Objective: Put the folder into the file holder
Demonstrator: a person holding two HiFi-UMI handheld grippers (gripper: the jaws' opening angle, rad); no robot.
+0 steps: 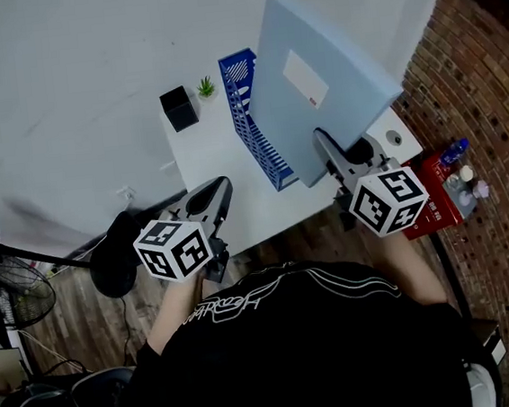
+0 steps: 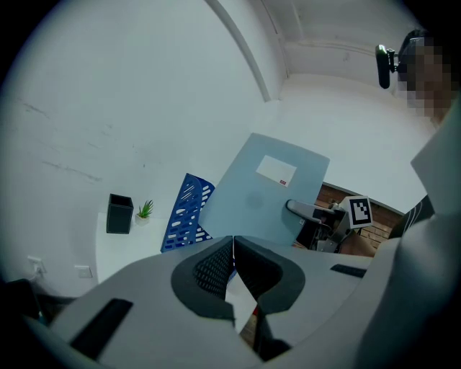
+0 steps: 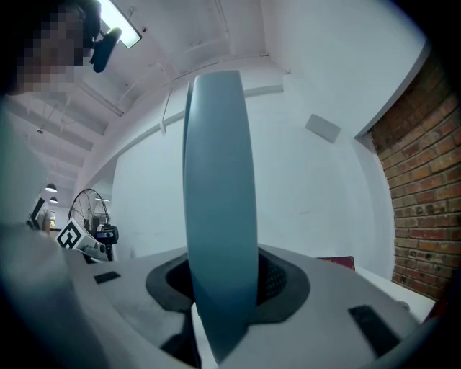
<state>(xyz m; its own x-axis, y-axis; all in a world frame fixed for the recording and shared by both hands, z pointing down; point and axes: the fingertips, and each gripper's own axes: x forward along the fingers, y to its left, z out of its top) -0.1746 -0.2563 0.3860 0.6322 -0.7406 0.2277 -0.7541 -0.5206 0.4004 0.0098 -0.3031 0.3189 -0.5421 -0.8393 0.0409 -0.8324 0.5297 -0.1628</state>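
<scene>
- The right gripper (image 1: 324, 142) held the pale blue folder (image 1: 323, 82) by its lower edge. In the right gripper view the jaws stood partly apart, pressed on either face of the folder (image 3: 220, 180).
- The folder stood on edge and leaned slightly, raised over the white worktop (image 1: 213, 157) just beside the blue file holder (image 1: 243, 109), on its right in the head view. A white label showed on the face turned to us.
- We could not tell whether the folder's lower edge touched the file holder, because the gripper and the holder's side covered that edge.
- The left gripper (image 1: 221, 189) hung at the near edge of the worktop, well apart from the folder. In its own view the jaws met at their tips with nothing between them.
- From the left gripper (image 2: 232, 252) we saw the file holder (image 2: 186, 212) upright on the worktop and the folder (image 2: 263, 194) tilted behind it.
- A black pen cup (image 1: 178, 107) and a small green plant (image 1: 206, 87) stood side by side at the far end of the worktop, left of the file holder.
- A red box (image 1: 431, 202) sat at the right end, next to a brick wall (image 1: 486, 83).
- A fan (image 1: 6, 292) stood on the floor at far left.
</scene>
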